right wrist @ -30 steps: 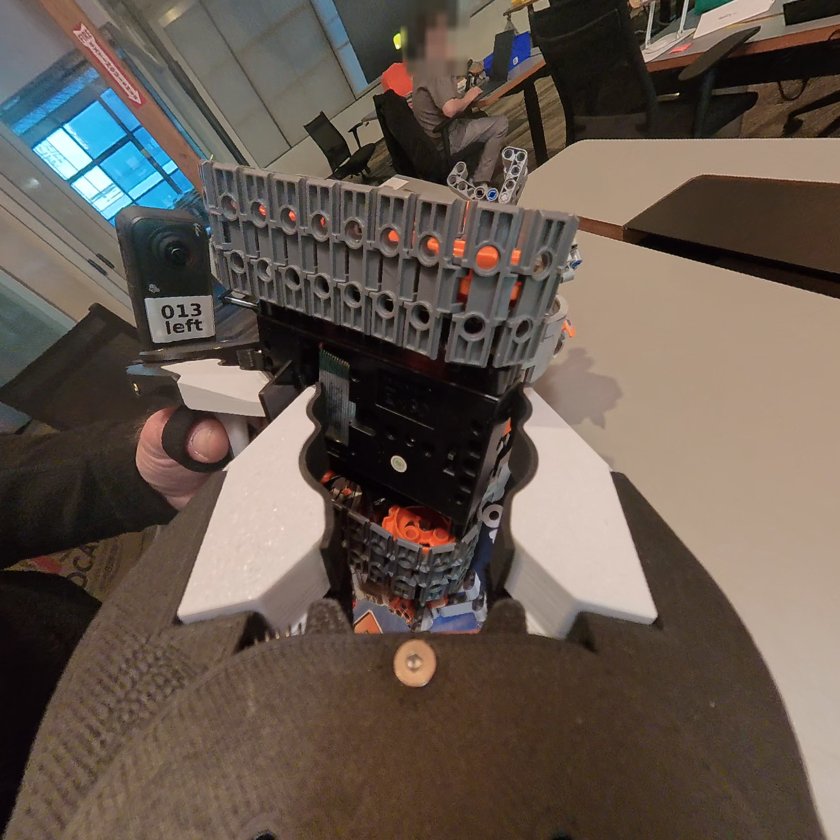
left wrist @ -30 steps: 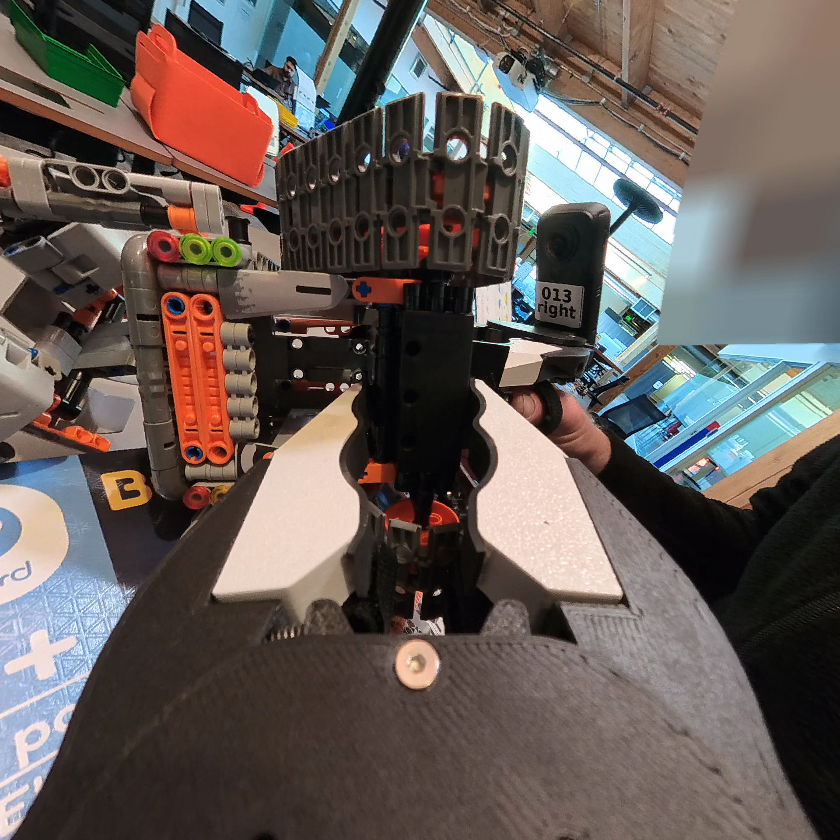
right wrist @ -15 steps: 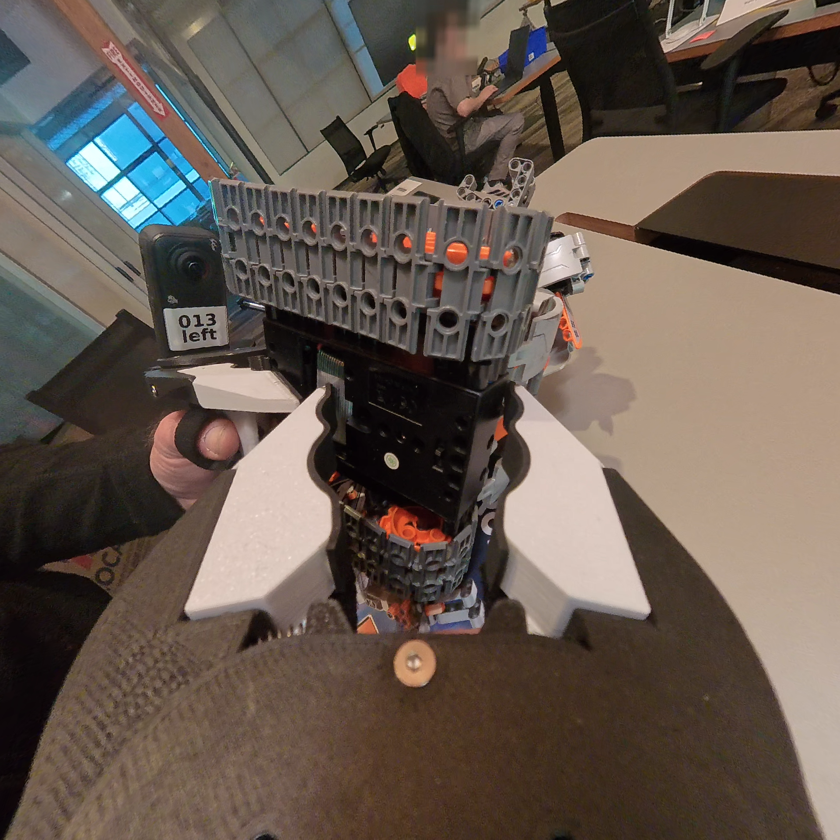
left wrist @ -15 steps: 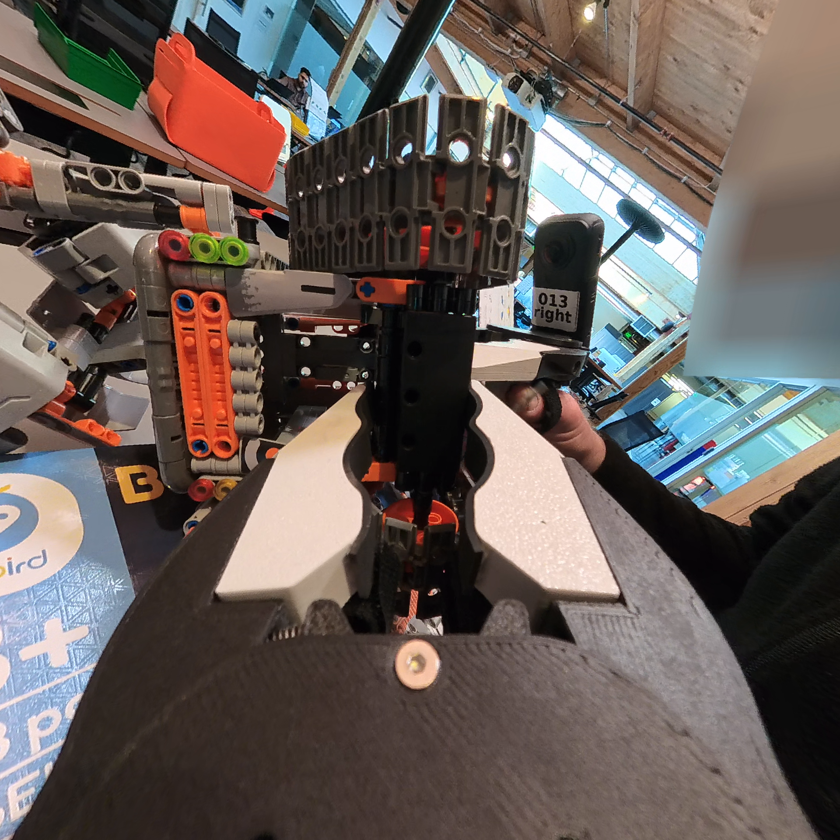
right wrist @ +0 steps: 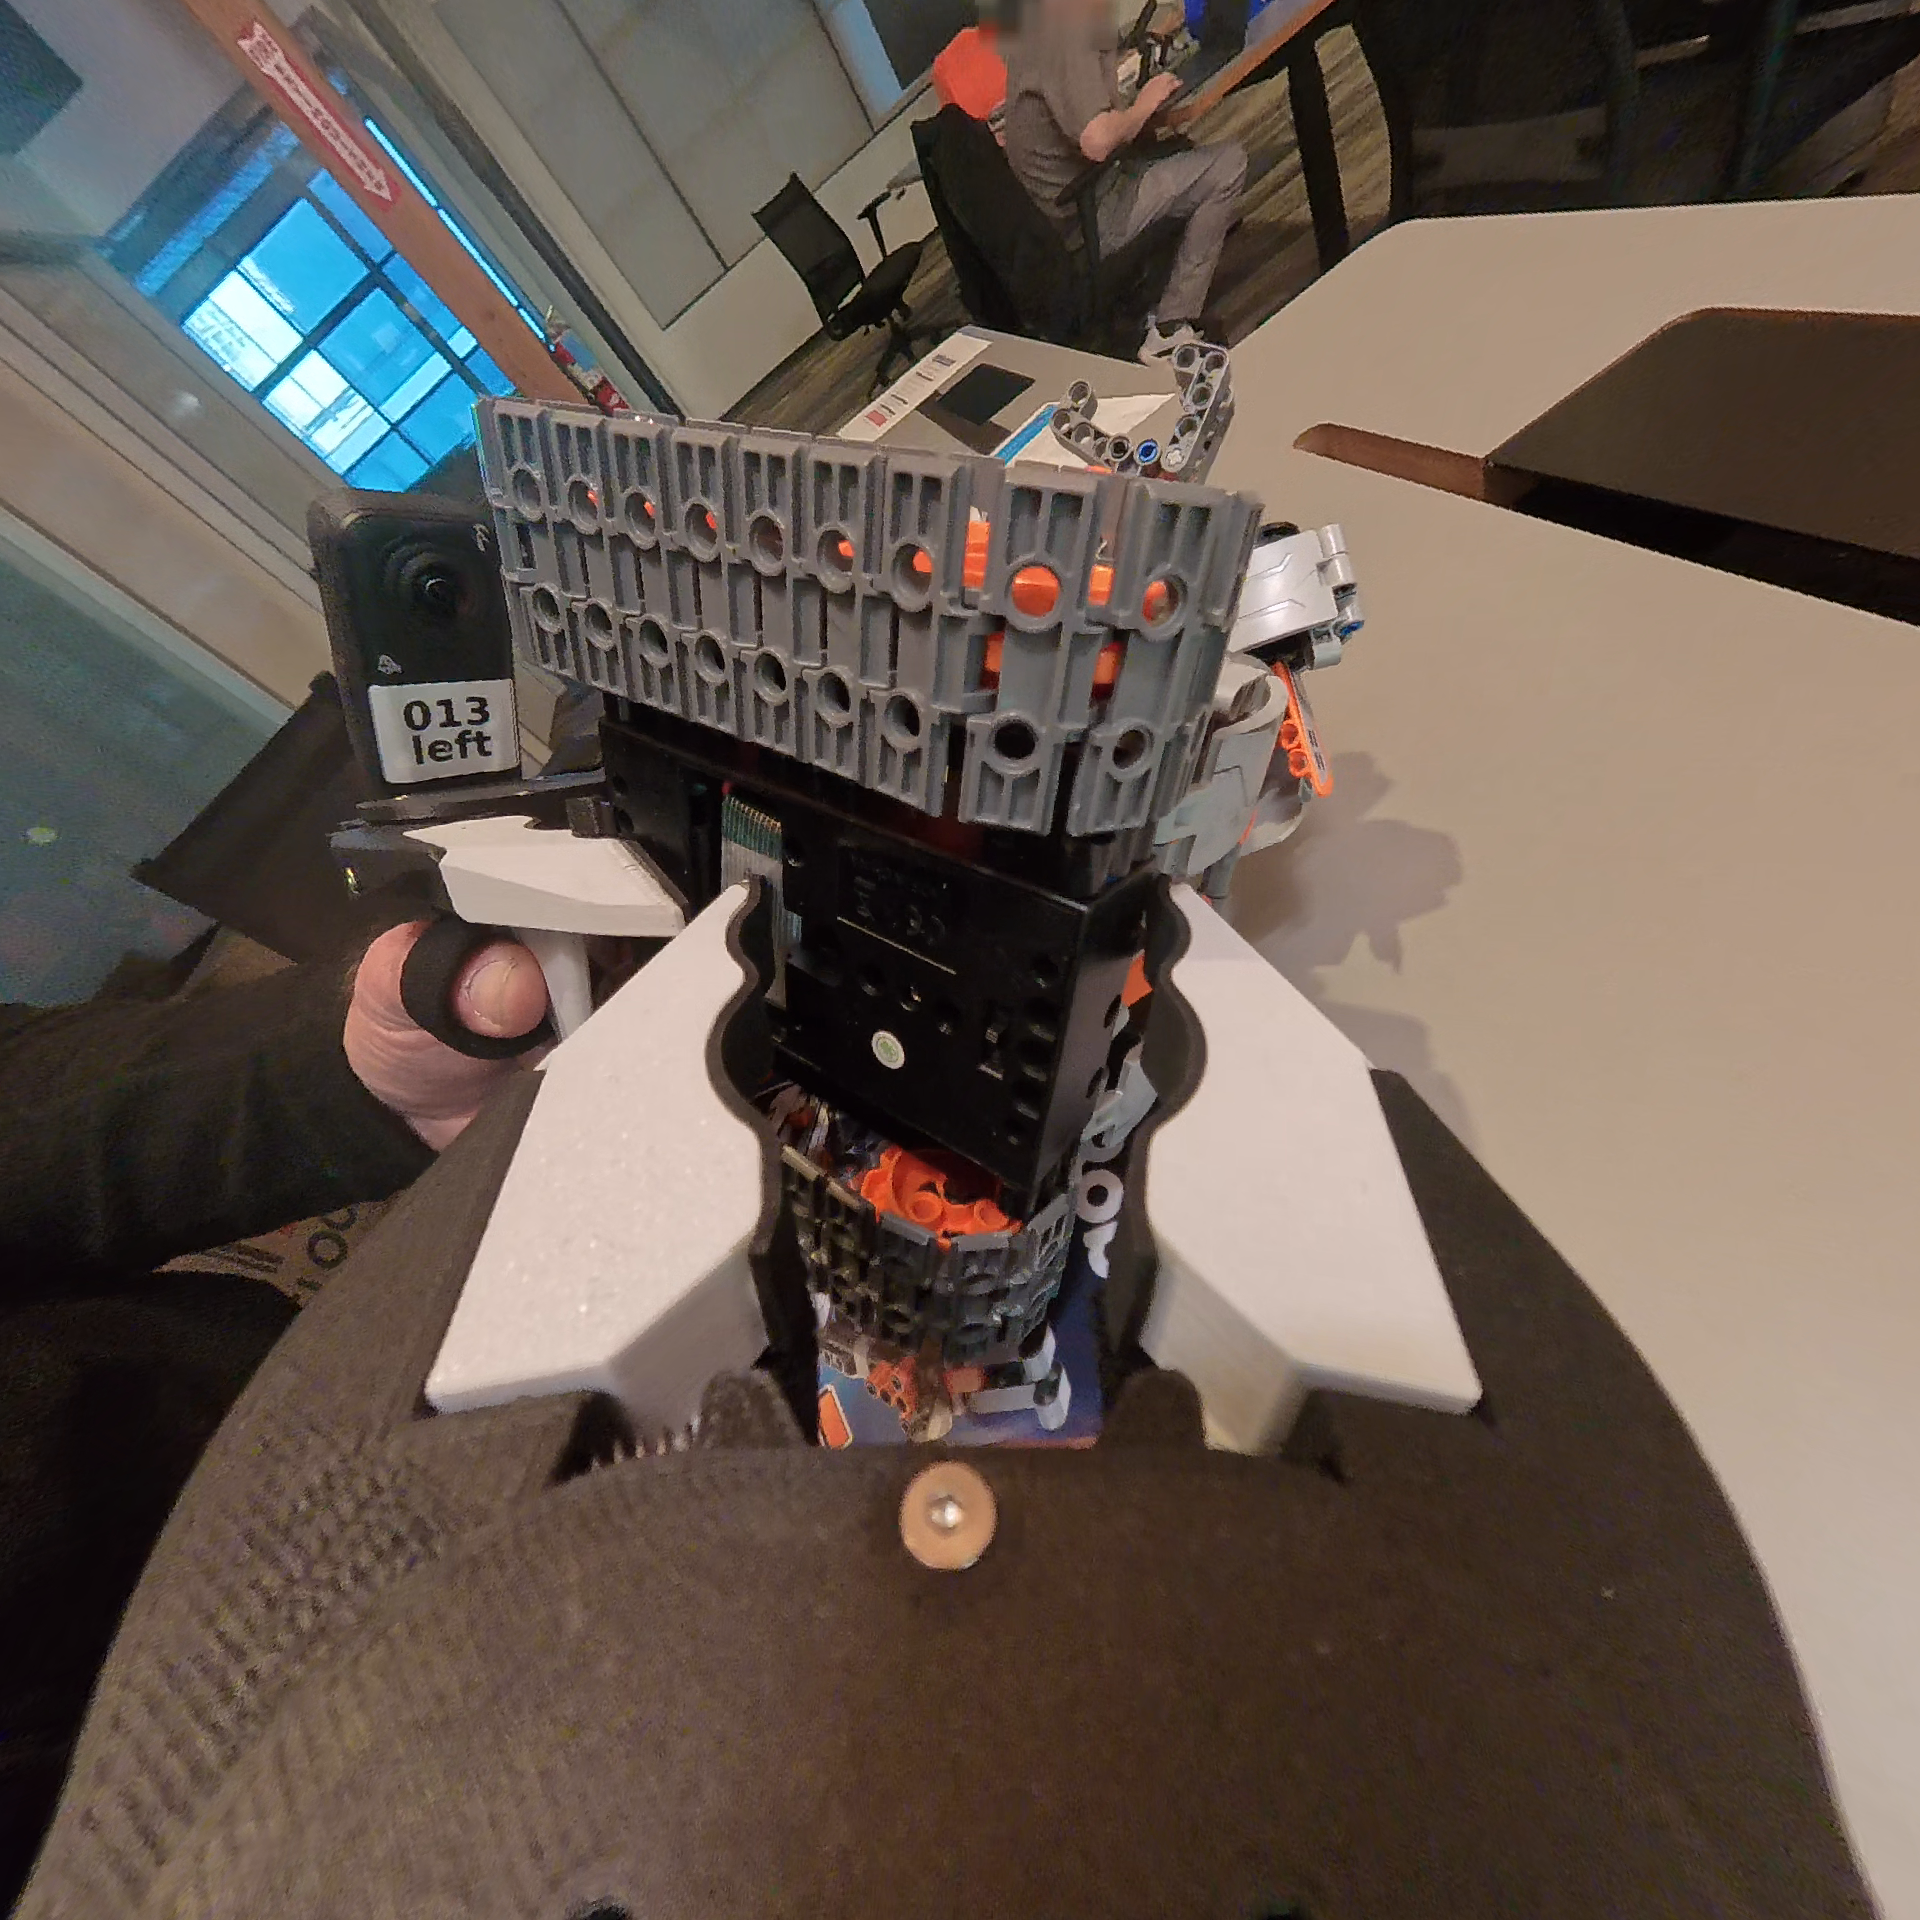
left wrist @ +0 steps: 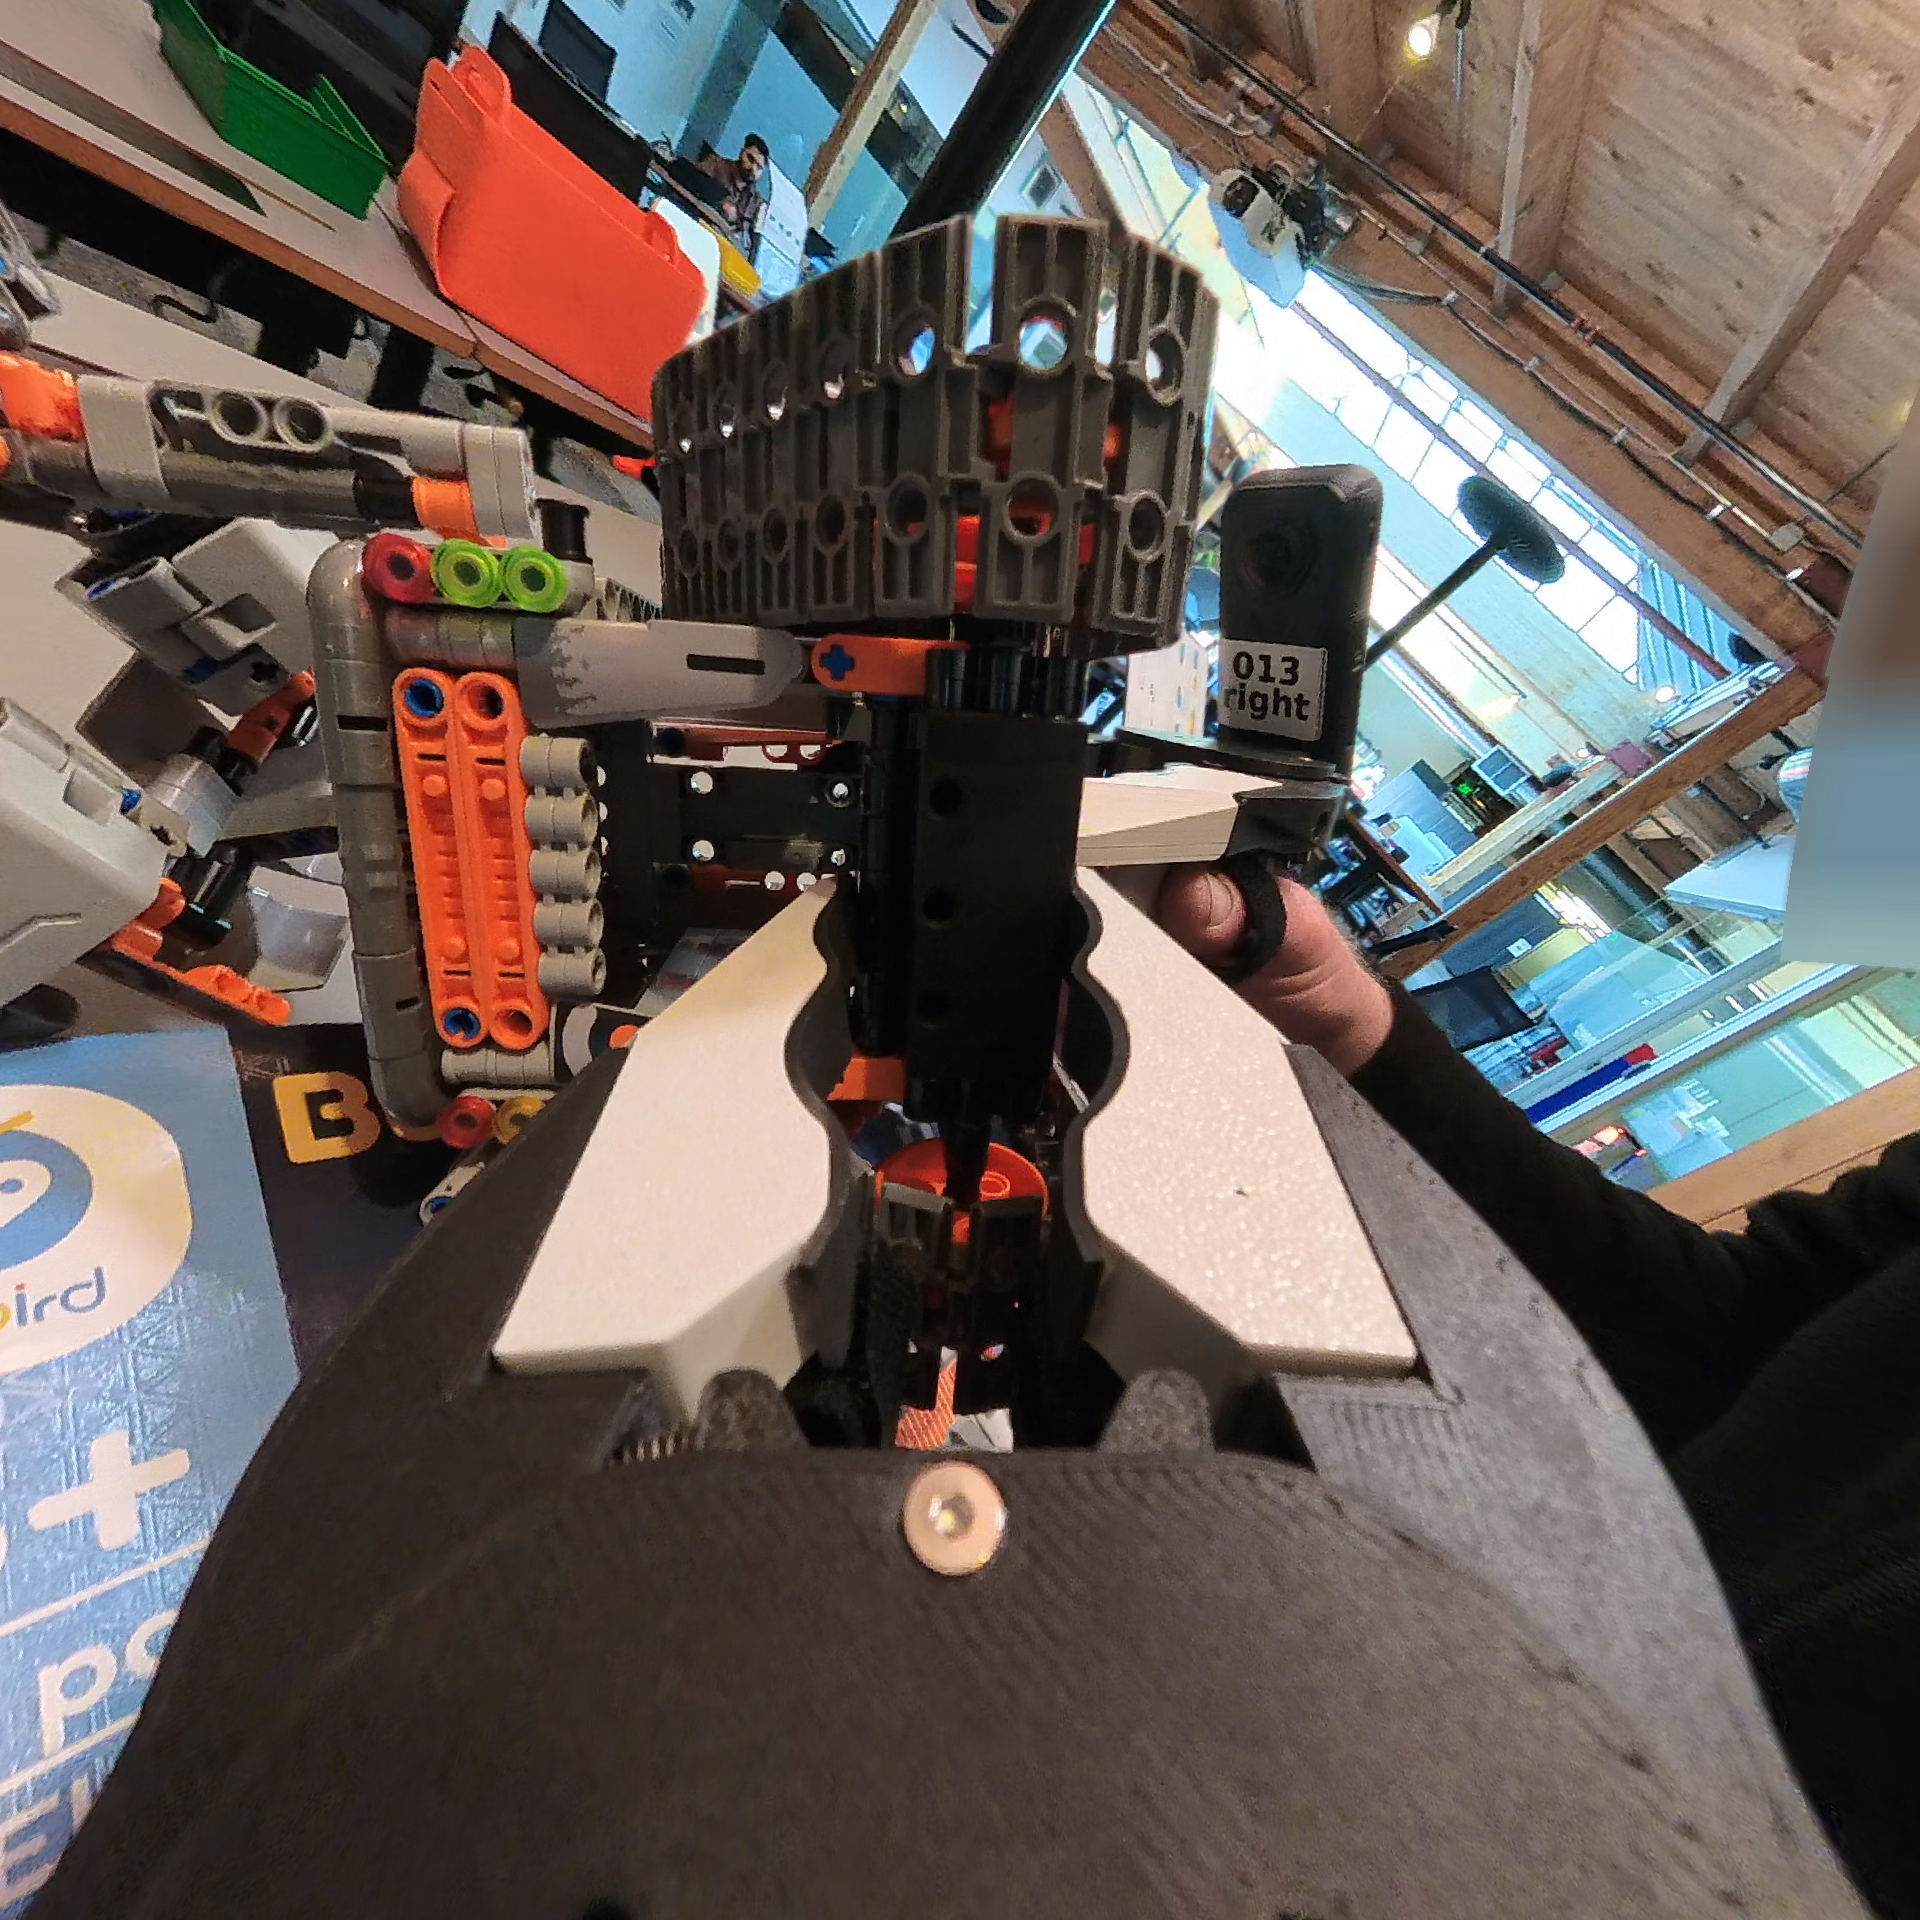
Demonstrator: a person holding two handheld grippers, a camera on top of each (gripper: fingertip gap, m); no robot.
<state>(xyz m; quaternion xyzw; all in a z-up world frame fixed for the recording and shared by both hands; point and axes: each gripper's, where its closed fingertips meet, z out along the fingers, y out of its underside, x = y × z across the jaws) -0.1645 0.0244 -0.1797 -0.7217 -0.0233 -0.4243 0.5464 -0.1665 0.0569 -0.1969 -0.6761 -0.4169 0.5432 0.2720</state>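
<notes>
Gripping the same toy-brick model from opposite sides, both grippers are closing their white fingers on its black block core. Left gripper (left wrist: 951, 997): fingers (left wrist: 707, 1122) narrowed to the width of the black block (left wrist: 971, 862), scalloped inner edges pressing its two side faces. Right gripper (right wrist: 956, 997): fingers (right wrist: 613, 1153) set wider, spanning the broad face of the same black block (right wrist: 935, 1018) and bearing against its edges.

Model (right wrist: 883, 790) is sitting upright between the two grippers, held clear above the pale table (right wrist: 1610, 935). A band of grey tread links (left wrist: 935, 447) is wrapping around the top, orange hubs showing through the holes; a second tread loop with an orange wheel (right wrist: 925, 1195) is lying at the bottom, just inside the right gripper's throat. From the left wrist view an attached side frame of grey tubes and two orange beams (left wrist: 462, 852) is sticking out to the left, capped by red and lime-green bushes.

Each view is catching the opposite gripper's handle with its small black camera (left wrist: 1294, 613) and a hand (right wrist: 436, 1008) in a dark sleeve on the trigger loop.

Farther out: a blue printed mat (left wrist: 94, 1351) under the work, more grey and orange brick assemblies (left wrist: 156, 665) beside it, an orange bin (left wrist: 540, 229) and a green bin (left wrist: 270, 104) on a far bench, contents not visible. A seated person (right wrist: 1101, 135) is working at a distant desk.
</notes>
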